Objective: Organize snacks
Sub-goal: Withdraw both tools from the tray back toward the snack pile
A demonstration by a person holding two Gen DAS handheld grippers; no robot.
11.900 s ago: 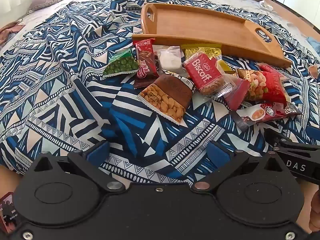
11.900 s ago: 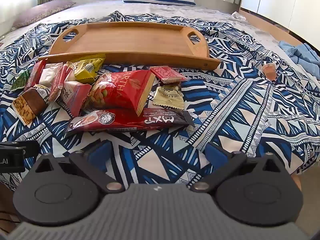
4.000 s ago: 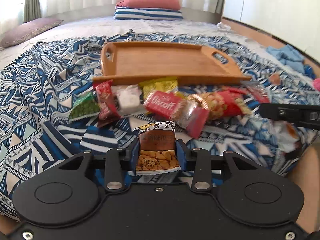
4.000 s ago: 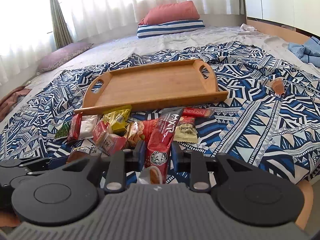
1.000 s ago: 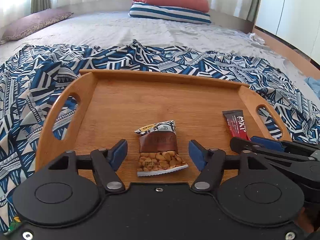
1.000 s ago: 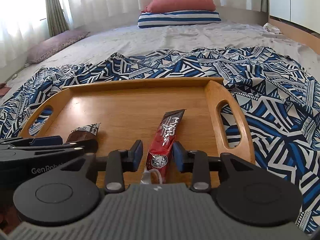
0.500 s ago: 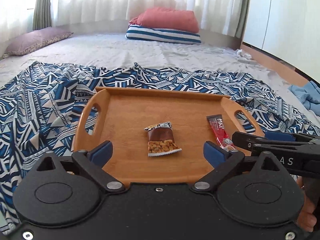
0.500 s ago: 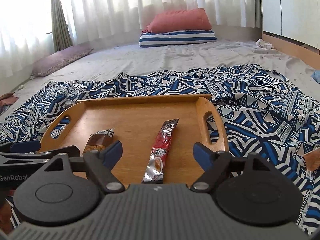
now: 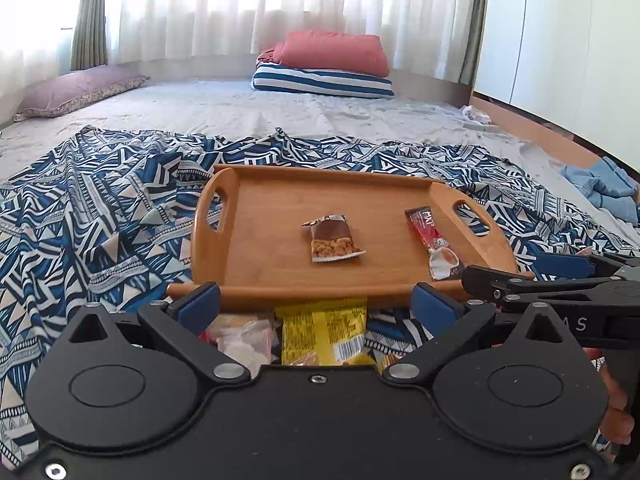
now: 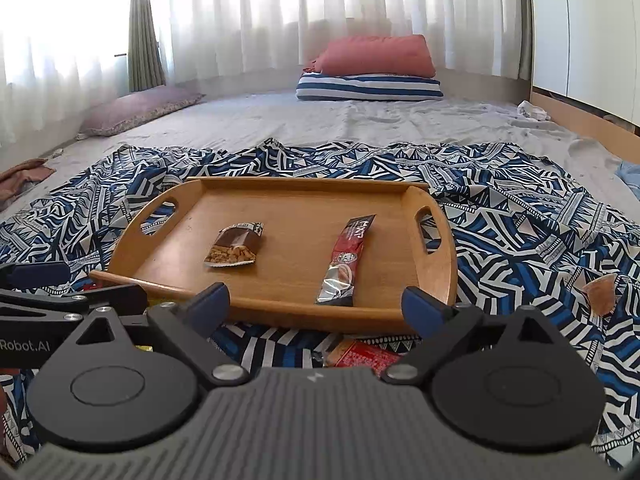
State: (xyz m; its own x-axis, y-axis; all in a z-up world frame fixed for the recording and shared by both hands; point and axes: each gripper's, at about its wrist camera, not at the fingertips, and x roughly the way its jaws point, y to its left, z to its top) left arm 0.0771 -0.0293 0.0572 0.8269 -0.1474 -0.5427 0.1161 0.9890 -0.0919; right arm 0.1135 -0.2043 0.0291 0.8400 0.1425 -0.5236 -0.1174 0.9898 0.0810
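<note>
A wooden tray lies on a blue patterned cloth on the bed. On it lie a brown peanut packet and a red stick sachet. My left gripper is open and empty in front of the tray's near rim, above a yellow packet and a pale packet. My right gripper is open and empty in front of the tray, above a red packet. The other snacks are mostly hidden under the grippers.
The patterned cloth spreads around the tray. Pillows lie at the far end of the bed, a purple pillow at the far left. A blue garment lies at right. A small brown packet lies right of the tray.
Both grippers have let go of their packets on the tray, opened wide and drawn back toward the snack pile in front of the tray.
</note>
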